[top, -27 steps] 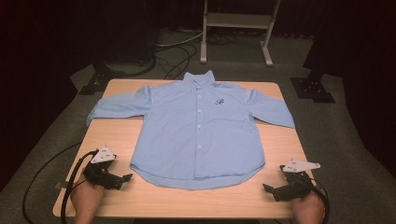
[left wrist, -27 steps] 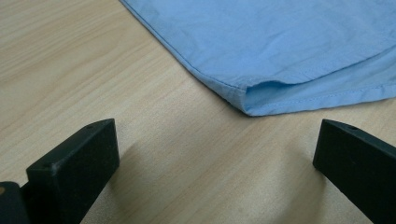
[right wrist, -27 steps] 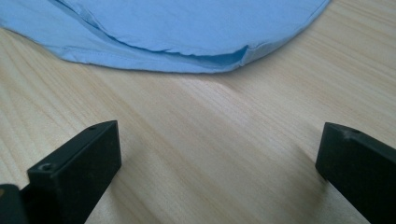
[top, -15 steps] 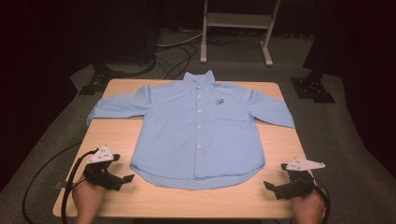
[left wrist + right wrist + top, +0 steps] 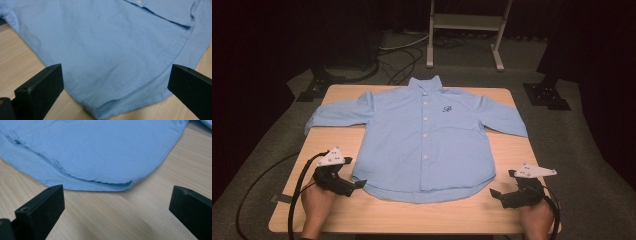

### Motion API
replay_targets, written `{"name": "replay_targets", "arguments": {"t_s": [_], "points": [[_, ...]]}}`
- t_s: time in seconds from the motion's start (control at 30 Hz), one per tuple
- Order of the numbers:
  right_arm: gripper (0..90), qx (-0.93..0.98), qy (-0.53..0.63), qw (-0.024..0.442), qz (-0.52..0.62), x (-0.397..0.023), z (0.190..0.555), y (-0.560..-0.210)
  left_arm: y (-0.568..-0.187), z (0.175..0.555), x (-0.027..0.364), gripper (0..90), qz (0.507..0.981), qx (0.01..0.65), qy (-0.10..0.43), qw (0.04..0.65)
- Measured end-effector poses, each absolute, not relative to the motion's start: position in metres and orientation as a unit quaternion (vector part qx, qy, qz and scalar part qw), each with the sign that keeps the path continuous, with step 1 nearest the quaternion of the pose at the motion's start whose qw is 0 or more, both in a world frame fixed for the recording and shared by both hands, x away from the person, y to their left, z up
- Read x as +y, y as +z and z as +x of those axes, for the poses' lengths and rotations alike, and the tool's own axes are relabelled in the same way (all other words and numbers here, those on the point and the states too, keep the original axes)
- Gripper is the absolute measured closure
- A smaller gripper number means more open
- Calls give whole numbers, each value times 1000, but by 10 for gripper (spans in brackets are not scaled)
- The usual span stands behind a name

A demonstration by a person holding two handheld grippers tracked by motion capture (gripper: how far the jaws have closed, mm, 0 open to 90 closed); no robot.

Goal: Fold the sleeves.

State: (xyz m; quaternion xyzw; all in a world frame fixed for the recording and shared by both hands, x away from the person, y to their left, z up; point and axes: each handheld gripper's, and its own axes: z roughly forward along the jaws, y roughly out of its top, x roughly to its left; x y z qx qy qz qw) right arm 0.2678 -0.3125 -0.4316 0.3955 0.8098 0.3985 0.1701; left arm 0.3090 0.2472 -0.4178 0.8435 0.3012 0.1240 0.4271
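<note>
Shirt (image 5: 424, 142) flat, buttoned, on table (image 5: 337, 210), left gripper (image 5: 357, 184) wide open at near-left hem, nothing held, right gripper (image 5: 495, 192) wide open, empty, just short of near-right hem

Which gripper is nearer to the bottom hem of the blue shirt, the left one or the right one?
Left. The left gripper has its open fingers right at the corner of the shirt's hem. The right gripper is also open, with bare table before the hem.

left gripper (image 5: 357, 184): black body, blocky black jaws, a small screw hole in one jaw, grey three-cornered top plate, trailing black cable | right gripper (image 5: 494, 192): same build | forearms: bare, no sleeves
</note>
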Motion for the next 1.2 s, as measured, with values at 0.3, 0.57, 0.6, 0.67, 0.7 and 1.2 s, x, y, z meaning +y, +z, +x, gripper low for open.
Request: {"name": "replay_targets", "arguments": {"t_s": [0.3,0.57,0.6,0.67,0.7,1.2], "points": [[0,812,408,174,378,-297,276,-422,-413,317,235,0,849,293,119,424],[0,823,403,172,363,-278,290,-421,-414,330,233,0,850,292,116,423],[0,824,402,169,362,-277,292,-422,-413,332,232,0,850,290,116,423],[0,825,401,169,360,-274,297,-422,-414,336,229,0,855,286,112,417],[0,825,402,168,361,-273,300,-423,-414,339,227,0,857,285,113,414],[0,838,372,150,370,-265,332,-438,-427,359,225,0,858,292,110,408]]}}
